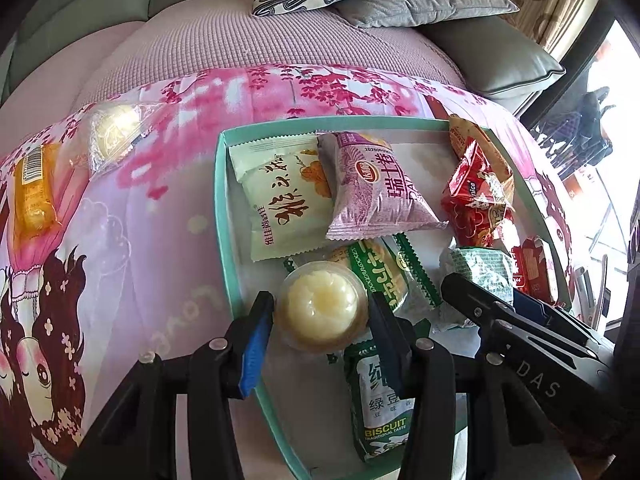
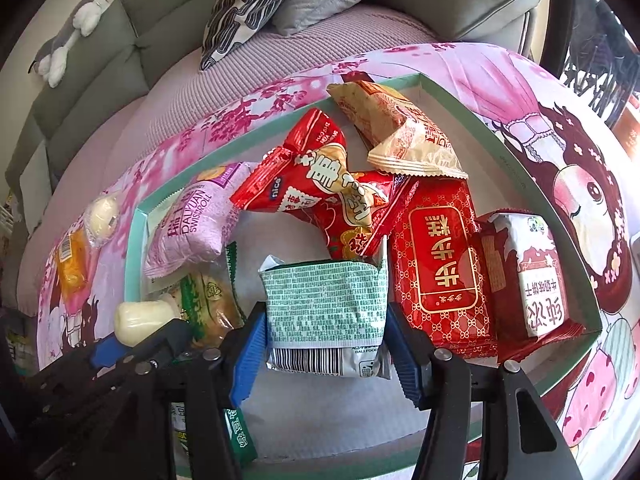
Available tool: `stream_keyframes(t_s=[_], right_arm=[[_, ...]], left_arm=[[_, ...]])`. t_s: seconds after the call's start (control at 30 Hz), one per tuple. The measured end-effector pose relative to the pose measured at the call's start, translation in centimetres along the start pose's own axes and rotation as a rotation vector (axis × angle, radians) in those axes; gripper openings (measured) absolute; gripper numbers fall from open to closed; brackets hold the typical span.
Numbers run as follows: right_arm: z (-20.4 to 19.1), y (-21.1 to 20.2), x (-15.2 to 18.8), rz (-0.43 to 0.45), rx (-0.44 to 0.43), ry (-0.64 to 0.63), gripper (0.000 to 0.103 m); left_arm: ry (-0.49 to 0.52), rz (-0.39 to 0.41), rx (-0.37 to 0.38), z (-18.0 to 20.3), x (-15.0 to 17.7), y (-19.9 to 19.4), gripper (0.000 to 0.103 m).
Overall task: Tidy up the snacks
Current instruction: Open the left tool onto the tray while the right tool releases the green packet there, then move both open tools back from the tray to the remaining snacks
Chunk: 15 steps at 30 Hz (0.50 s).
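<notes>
Snacks fill a teal tray (image 1: pixel 224 216) on a pink floral cloth. Left gripper (image 1: pixel 320 312) is clamped on a round jelly cup (image 1: pixel 322 310) above the tray's near-left part; right gripper (image 2: pixel 326 344) is clamped on a green-printed packet (image 2: pixel 326 304) mid-tray. Two wrapped snacks (image 1: pixel 72 160) lie outside, left of the tray.

Grey-green sofa (image 2: pixel 92 60), cushions (image 1: pixel 424 4), bright window (image 1: pixel 616 92)

The teal box (image 1: pixel 222 216) is crowded: the cream packet (image 1: pixel 280 204), pink roll packet (image 1: pixel 376 188) and red packets (image 2: pixel 320 196) fill its far half. Bare box floor shows near the far right corner (image 1: pixel 424 156) and below the green-printed packet (image 2: pixel 326 304). The pink printed cloth (image 1: pixel 168 216) left of the box lies open, bounded by the orange packet (image 1: pixel 34 192) and wrapped pastry (image 1: pixel 110 136).
</notes>
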State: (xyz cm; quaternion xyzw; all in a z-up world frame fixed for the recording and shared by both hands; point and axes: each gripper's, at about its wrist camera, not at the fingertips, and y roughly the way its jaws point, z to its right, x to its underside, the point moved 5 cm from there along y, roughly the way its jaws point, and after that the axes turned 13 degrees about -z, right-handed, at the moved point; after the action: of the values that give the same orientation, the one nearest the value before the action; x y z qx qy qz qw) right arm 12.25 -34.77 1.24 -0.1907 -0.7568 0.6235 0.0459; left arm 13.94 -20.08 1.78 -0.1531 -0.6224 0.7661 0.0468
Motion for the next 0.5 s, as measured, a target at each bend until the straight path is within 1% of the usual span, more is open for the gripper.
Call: stream_keyframes(t_s=[0.07, 0.1, 0.17, 0.3, 0.4, 0.5], right_arm=[[0.0, 0.0, 0.0, -0.003, 0.003, -0.001, 0.063], [0.0, 0.0, 0.0, -0.004, 0.004, 0.0, 0.064], [0.0, -0.2, 0.0, -0.002, 0.003, 0.002, 0.064], [0.0, -0.9, 0.0, 0.016, 0.005, -0.002, 0.065], [0.0, -1.7, -0.1, 0.035, 0.004, 0.0, 0.065], [0.0, -2.6, 0.0, 0.054, -0.002, -0.002, 0.066]], left_arm=[[-0.002, -0.001, -0.013, -0.1, 0.0, -0.2, 0.053], [-0.007, -0.003, -0.019, -0.2, 0.0, -0.3, 0.055], [-0.013, -0.002, 0.006, -0.3, 0.0, -0.5, 0.056], [-0.007, 0.008, 0.009, 0.0, -0.1, -1.4, 0.057], [0.001, 0.02, 0.011, 0.2, -0.1, -2.2, 0.061], [0.011, 0.04, 0.028, 0.5, -0.2, -3.2, 0.062]])
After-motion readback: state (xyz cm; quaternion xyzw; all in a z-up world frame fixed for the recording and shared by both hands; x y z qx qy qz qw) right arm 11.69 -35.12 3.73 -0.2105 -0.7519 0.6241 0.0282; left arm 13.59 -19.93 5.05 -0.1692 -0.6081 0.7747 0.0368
